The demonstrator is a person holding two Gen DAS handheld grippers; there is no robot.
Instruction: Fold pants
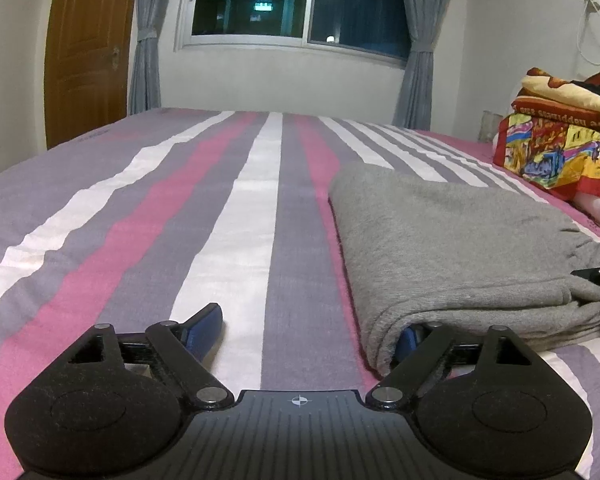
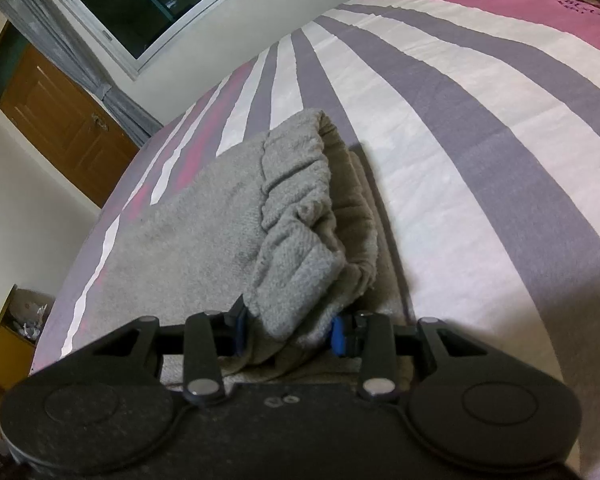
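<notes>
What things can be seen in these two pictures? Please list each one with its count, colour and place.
pants: one, grey, folded, lying on the right part of the bed
bed sheet: one, striped pink, white and grey-purple, covering the bed
blanket: one, red and yellow pattern, folded, at the far right of the bed
window: one, white frame, dark glass, on the far wall
curtains: two, grey, one on each side of the window
door: one, brown wood, left of the window
left tool: one, black with blue pads, open, right finger under the pants' near edge
right tool: one, black with blue pads, closed on the pants' gathered waistband
</notes>
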